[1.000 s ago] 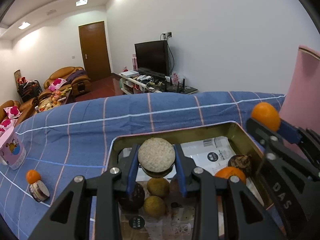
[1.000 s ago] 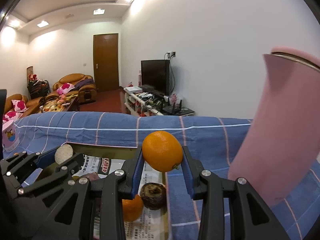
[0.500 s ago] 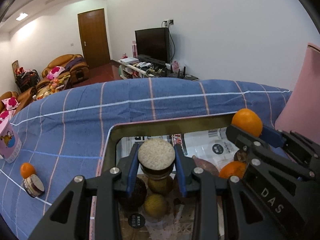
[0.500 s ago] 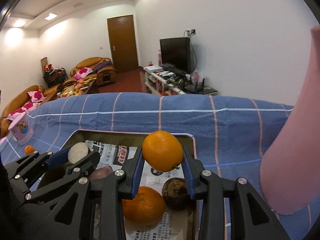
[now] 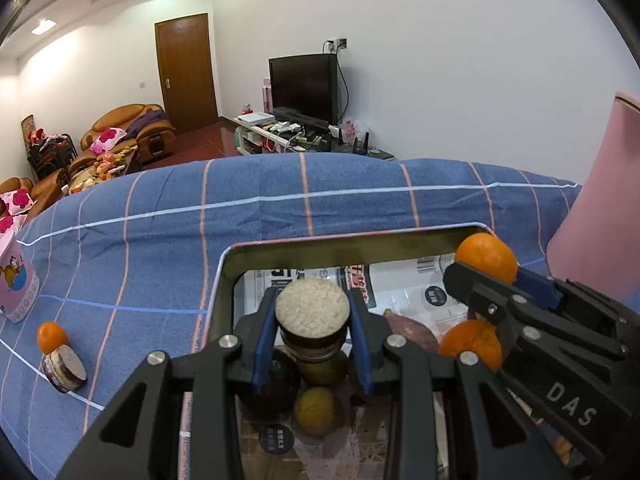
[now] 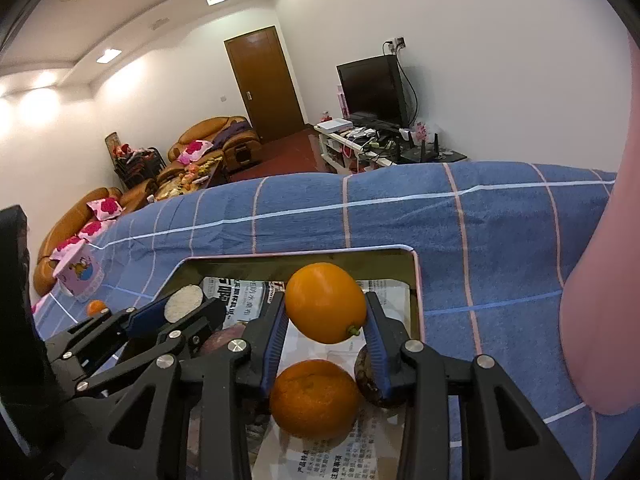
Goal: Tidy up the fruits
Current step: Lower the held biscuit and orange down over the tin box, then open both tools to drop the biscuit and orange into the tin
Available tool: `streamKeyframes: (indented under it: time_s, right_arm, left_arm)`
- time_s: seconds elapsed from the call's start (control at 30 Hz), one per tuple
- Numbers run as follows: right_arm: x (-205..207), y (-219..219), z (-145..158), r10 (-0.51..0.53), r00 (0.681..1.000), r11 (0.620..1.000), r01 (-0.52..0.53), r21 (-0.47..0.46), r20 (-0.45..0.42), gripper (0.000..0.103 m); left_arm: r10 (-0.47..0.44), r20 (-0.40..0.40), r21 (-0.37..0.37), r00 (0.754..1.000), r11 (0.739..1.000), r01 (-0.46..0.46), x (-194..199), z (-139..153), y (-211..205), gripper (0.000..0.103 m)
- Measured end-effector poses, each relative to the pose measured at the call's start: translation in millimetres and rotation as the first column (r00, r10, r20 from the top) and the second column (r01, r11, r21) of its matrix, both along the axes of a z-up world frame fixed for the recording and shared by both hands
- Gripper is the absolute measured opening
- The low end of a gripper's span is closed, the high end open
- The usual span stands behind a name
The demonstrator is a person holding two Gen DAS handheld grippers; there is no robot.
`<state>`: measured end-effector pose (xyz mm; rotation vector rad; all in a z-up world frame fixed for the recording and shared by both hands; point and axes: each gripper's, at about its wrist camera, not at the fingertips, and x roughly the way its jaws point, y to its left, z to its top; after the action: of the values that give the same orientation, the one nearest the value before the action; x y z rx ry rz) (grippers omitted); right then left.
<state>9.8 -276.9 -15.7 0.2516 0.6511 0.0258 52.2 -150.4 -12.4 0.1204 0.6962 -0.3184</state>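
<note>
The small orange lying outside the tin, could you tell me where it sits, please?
In the left wrist view, the small orange sits far left on the blue checked cloth, against a cut round slice, near the pink cup.

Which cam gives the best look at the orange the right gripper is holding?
Right wrist view: the held orange sits centred between the right gripper pads, whole outline and stem end visible, above the tin. Left wrist view shows only its top, at the frame's right, half hidden by the gripper's finger.
</note>
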Motion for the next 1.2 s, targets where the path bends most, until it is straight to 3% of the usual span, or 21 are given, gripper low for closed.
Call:
streamKeyframes:
  time_s: [0.13, 0.2, 0.3, 0.33, 0.37, 0.47, 0.57, 0.7, 0.83, 0.87, 0.93, 1.2]
  right_arm:
    - [-7, -6, 4, 0.031, 0.998, 0.995, -0.035, 0.092, 0.045, 0.065]
    - [-14, -5, 10, 0.031, 0.995, 0.995, -0.039, 0.09, 0.096, 0.065]
    - [-23, -3, 18, 0.0, 0.989, 0.999, -0.008, 0.053, 0.145, 0.065]
    - [-27, -3, 19, -0.026, 0.986, 0.999, 0.02, 0.04, 0.163, 0.065]
    - [-31, -5, 22, -0.056, 0.981, 0.998, 0.053, 0.024, 0.185, 0.065]
    - [-39, -7, 29, -0.127, 0.966, 0.99, 0.136, -0.023, 0.224, 0.065]
    - [-41, -9, 31, -0.182, 0.956, 0.978, 0.2, -0.06, 0.229, 0.066]
    - [-39, -8, 32, -0.207, 0.952, 0.968, 0.233, -0.093, 0.224, 0.066]
    - [-51, -5, 37, -0.217, 0.932, 0.959, 0.259, -0.115, 0.29, 0.067]
    - [-56, -2, 38, -0.225, 0.921, 0.952, 0.277, -0.127, 0.319, 0.07]
    - [-62, 2, 39, -0.249, 0.893, 0.93, 0.328, -0.164, 0.375, 0.093]
    - [-73, 4, 43, -0.274, 0.875, 0.916, 0.365, -0.169, 0.399, 0.093]
  left_arm:
    - [-0.022, 0.025, 0.01, 0.999, 1.0, 0.022, -5, 2, -1, 0.038]
    - [-0.019, 0.047, 0.03, 0.999, 0.999, 0.018, -9, 3, -5, 0.045]
    - [0.023, 0.085, 0.033, 0.996, 0.999, -0.026, -15, 6, 0, 0.079]
    - [0.03, 0.1, 0.019, 0.994, 0.999, -0.033, -17, 8, 2, 0.099]
    - [0.036, 0.118, 0.003, 0.992, 0.999, -0.037, -20, 10, 5, 0.103]
    - [0.041, 0.182, -0.038, 0.982, 0.999, -0.035, -31, 16, 11, 0.103]
    - [0.047, 0.211, -0.022, 0.976, 0.999, -0.043, -36, 18, 12, 0.103]
    - [0.065, 0.235, -0.026, 0.97, 0.998, -0.061, -38, 23, 16, 0.103]
    - [0.098, 0.276, -0.029, 0.956, 0.995, -0.094, -43, 27, 23, 0.103]
    - [0.107, 0.289, -0.022, 0.951, 0.994, -0.106, -43, 28, 25, 0.103]
    - [0.111, 0.302, -0.014, 0.947, 0.994, -0.112, -45, 28, 27, 0.103]
    - [0.12, 0.357, 0.037, 0.926, 0.989, -0.143, -52, 26, 31, 0.103]
